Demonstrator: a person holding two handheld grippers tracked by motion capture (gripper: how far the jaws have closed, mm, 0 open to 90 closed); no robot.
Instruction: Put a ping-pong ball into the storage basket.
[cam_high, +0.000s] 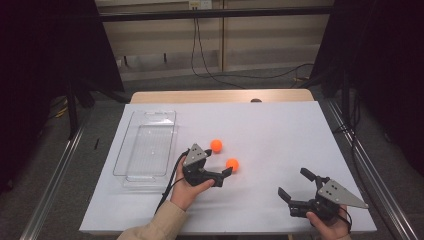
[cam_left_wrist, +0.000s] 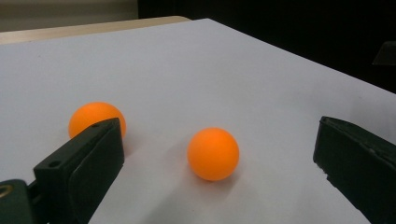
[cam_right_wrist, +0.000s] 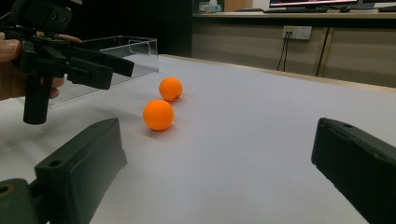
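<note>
Two orange balls (cam_high: 224, 154) are lying just beside the clear tray (cam_high: 145, 145), and the left tongs (cam_high: 221, 163), gaping wide and empty, are straddling the nearer ball (cam_left_wrist: 213, 153), so closing squarely across its middle should hold it, while the right tongs (cam_high: 295, 185) are waiting wide open and empty.

Both grippers are black with blocky jaws and a grey three-cornered plate behind them; the left gripper (cam_high: 215, 165) trails a black cable past a beige sleeve (cam_high: 155, 226)

Looks like a lab: black curtains (cam_high: 45, 50) and rail frame (cam_high: 215, 15) beyond the fingers, monitors on a bench (cam_right_wrist: 299, 15).
</note>
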